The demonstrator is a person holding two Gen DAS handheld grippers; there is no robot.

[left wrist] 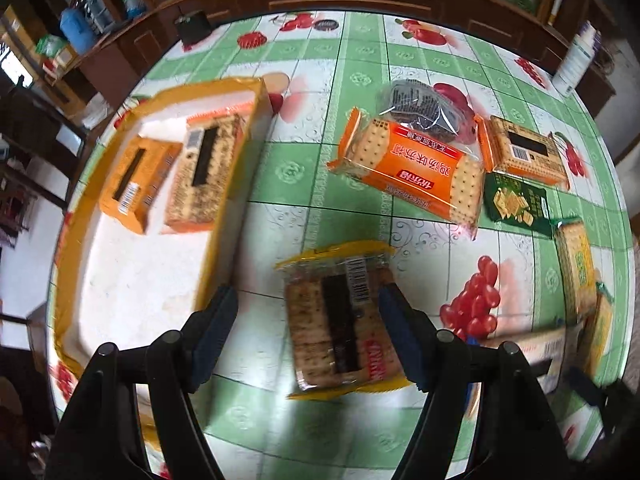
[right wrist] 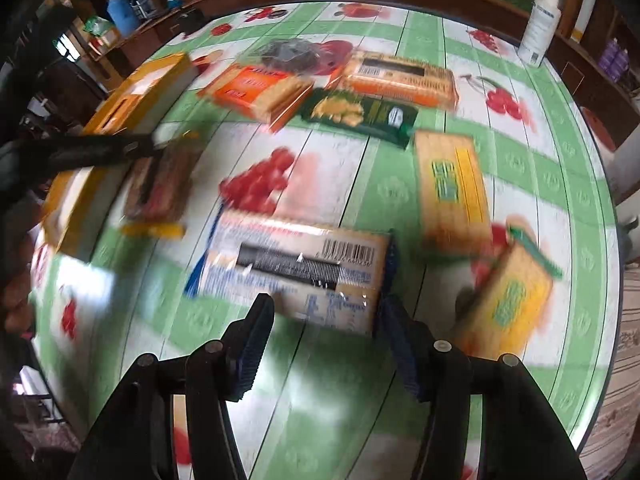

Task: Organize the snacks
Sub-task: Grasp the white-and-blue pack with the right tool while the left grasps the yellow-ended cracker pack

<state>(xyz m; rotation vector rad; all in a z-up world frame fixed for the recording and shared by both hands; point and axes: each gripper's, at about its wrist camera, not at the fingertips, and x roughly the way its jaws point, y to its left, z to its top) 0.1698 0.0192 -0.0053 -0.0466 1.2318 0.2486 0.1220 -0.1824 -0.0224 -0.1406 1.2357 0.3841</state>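
My left gripper [left wrist: 306, 306] is open over a yellow-edged cracker pack [left wrist: 340, 324] that lies on the table between its fingers. The yellow cardboard box [left wrist: 80, 208] at the left holds two cracker packs [left wrist: 204, 172]. My right gripper [right wrist: 326, 312] is open, its fingertips at the near edge of a blue-edged cracker pack [right wrist: 292, 268]. The left gripper's arm [right wrist: 100, 148] shows at the left of the right wrist view, over the yellow-edged pack [right wrist: 160, 188]. More packs lie loose: an orange one [left wrist: 412, 168], a dark green one [left wrist: 516, 204] and yellow-green ones [right wrist: 452, 184].
The round table [left wrist: 304, 192] has a green and white fruit-print cloth. A clear bag of dark snacks [left wrist: 420, 108] lies at the back. A white bottle [right wrist: 540, 28] stands at the far right edge. A wooden cabinet runs behind the table.
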